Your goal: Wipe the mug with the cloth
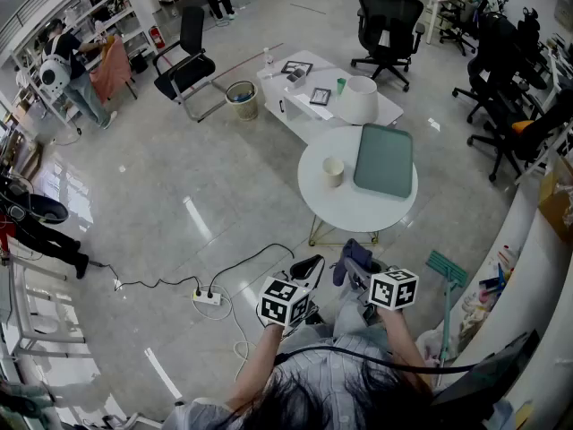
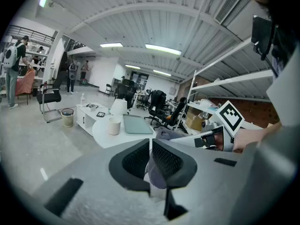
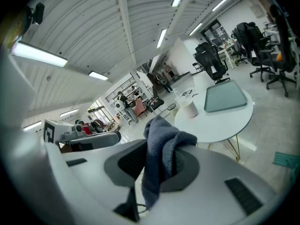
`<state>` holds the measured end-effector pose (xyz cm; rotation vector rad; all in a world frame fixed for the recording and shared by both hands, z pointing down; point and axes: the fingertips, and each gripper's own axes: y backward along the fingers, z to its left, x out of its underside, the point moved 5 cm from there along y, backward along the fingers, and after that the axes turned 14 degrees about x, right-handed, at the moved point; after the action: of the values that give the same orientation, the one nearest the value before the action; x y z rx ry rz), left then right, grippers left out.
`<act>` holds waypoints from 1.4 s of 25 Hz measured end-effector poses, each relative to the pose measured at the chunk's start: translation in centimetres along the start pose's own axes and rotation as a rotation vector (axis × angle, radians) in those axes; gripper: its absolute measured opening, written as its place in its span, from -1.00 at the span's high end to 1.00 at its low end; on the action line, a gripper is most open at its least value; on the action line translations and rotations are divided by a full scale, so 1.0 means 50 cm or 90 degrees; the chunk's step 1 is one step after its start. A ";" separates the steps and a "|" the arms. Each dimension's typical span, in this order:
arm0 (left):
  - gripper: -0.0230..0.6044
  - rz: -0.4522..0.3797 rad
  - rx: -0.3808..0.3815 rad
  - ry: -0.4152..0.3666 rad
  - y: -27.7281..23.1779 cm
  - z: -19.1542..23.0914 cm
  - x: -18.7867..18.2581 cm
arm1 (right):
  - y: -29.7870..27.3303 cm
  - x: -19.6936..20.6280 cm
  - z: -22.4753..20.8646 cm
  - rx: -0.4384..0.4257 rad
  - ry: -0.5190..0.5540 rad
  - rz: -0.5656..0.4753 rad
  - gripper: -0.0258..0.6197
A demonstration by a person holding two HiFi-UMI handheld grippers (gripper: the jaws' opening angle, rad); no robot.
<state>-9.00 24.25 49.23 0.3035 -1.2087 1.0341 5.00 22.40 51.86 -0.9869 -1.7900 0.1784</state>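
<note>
Approach to the wipe: a person stands short of the round white table (image 1: 345, 211), a gripper in each hand, with the wiping itself not yet begun. The mug (image 1: 333, 170) stands upright on the table's left side, just beside a grey-green tray (image 1: 385, 159), untouched and well apart from both tools.

The right gripper (image 1: 363, 276) has its jaws clamped on the cloth (image 3: 161, 146), a blue-grey rag that bunches up above the pads and hangs in a fold below them. The left gripper (image 2: 150, 144) is closed, jaw tips meeting; its own view shows no object pinched between the pads. Both tools point gently downward, side by side in front of the person's chest, aimed toward the table.

By the look of it, the cloth is secured and the step in hand is carrying it to the mug. The next move seems to call for closing the gap to the table, then parting the left jaws to take the mug by its wall or rim and steady it, so the right hand can press the bunched cloth against the cup and rub. The mug looks light and stands near the table's edge; a wipe without a steadying hold could push it over or off.
</note>
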 end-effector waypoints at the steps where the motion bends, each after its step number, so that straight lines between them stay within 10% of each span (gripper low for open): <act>1: 0.82 0.001 0.000 -0.001 -0.001 0.000 -0.004 | 0.001 -0.005 -0.002 0.001 0.001 -0.001 0.67; 35: 0.82 0.047 -0.045 0.082 -0.117 0.138 -0.025 | -0.108 -0.108 -0.137 0.013 -0.005 0.038 0.67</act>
<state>-8.67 15.76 52.57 0.1363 -1.1439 1.0563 8.49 12.98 54.00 -1.0268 -1.7644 0.2378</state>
